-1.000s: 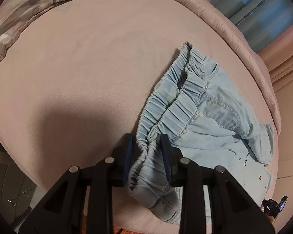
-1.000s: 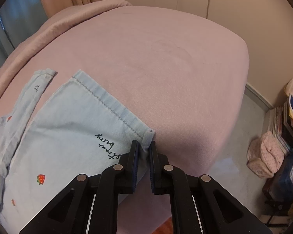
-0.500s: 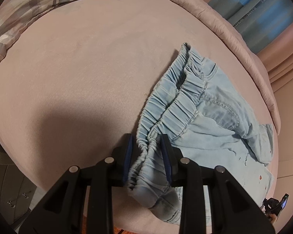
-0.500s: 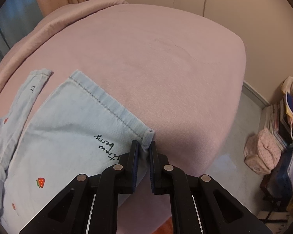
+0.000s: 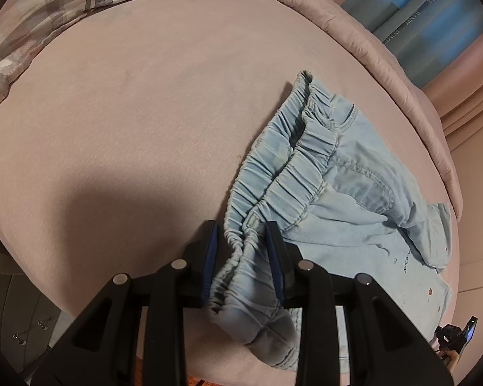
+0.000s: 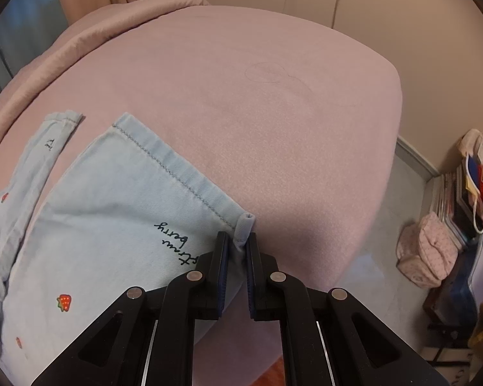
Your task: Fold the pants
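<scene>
Light blue denim pants (image 5: 344, 199) with an elastic waistband lie on a pink bed (image 5: 145, 112). My left gripper (image 5: 243, 234) is shut on the near end of the gathered waistband, which bunches between the jaws. In the right wrist view the pants' leg (image 6: 112, 209), with small strawberry prints and black script, lies flat. My right gripper (image 6: 238, 241) is shut on the near corner of the leg hem. The second leg (image 6: 48, 141) lies to the left.
A plaid pillow (image 5: 64, 3) lies at the bed's far left. A rolled pink duvet (image 5: 386, 58) runs along the far edge. The bed's near edge is just under both grippers. Bags and books (image 6: 450, 225) stand on the floor at right.
The views shift slightly; both grippers keep their hold and the pants move a little toward the bed's near edge.
</scene>
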The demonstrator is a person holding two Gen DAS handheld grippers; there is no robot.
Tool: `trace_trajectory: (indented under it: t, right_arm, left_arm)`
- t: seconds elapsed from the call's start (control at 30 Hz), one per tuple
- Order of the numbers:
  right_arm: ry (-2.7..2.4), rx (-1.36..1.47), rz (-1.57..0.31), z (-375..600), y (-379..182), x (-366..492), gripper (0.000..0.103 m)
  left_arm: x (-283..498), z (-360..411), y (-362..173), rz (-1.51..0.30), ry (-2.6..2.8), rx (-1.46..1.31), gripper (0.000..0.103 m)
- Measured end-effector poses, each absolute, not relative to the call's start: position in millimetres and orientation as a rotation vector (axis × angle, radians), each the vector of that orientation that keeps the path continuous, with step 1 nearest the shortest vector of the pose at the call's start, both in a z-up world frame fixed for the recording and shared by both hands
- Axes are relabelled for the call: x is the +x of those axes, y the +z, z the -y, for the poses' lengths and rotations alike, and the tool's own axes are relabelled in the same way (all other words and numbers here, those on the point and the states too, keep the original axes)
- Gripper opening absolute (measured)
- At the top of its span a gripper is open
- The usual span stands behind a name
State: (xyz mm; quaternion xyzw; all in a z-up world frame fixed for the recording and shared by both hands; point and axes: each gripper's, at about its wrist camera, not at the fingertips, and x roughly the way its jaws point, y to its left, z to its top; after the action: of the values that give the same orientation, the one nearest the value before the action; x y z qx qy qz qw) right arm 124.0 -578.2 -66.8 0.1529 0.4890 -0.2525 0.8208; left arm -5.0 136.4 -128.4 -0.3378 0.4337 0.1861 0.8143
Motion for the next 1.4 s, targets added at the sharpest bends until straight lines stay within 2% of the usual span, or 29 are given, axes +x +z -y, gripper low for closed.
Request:
trace_trajectory:
  t: [0.43,0.63,0.67,0.7,0.77,0.83,0.87,0.97,1.03,1.13,1.4]
  right_arm:
    - [-0.540,0.322,-1.042,576.6,-66.6,124.5,0.006]
    - [-0.533,0.329,-1.035,578.1,-63.2,121.4,0.006]
    - [-0.538,0.334,-1.037,578.3,-61.6,120.6,0.007]
    - [-0.543,0.340,-1.037,578.8,-58.6,119.1,0.010]
    - [-0.565,0.333,-1.027,578.0,-51.8,114.9,0.021]
    - [-0.574,0.312,-1.007,575.9,-44.8,112.4,0.033]
    - [-0.575,0.303,-0.991,573.2,-39.0,110.6,0.036]
    - [-0.551,0.298,-0.948,563.3,-20.8,108.7,0.051]
    - [-0.525,0.295,-0.912,553.4,-5.8,108.8,0.065]
    - [-0.482,0.280,-0.870,536.5,11.5,111.5,0.075]
    - [-0.232,0.244,-0.858,467.8,33.0,128.3,0.078]
  left_arm:
    - [4.0,-130.2,-124.3,-0.952,0.419,-0.680,0.037]
    - [10.5,-117.4,-98.8,-1.005,0.495,-0.622,0.041]
    - [9.7,-116.0,-91.6,-0.990,0.491,-0.616,0.045]
    - [8.1,-114.2,-80.2,-0.959,0.492,-0.602,0.048]
    - [4.4,-111.7,-61.9,-0.897,0.511,-0.584,0.070]
    - [2.5,-107.1,-42.3,-0.830,0.499,-0.574,0.083]
    - [2.6,-104.1,-36.8,-0.812,0.481,-0.576,0.087]
    - [7.9,-90.0,-30.6,-0.784,0.398,-0.607,0.091]
    - [11.6,-78.9,-33.0,-0.788,0.337,-0.616,0.092]
    - [22.5,-58.7,-43.7,-0.830,0.293,-0.603,0.092]
    - [24.5,-34.0,-59.5,-0.898,0.235,-0.606,0.092]
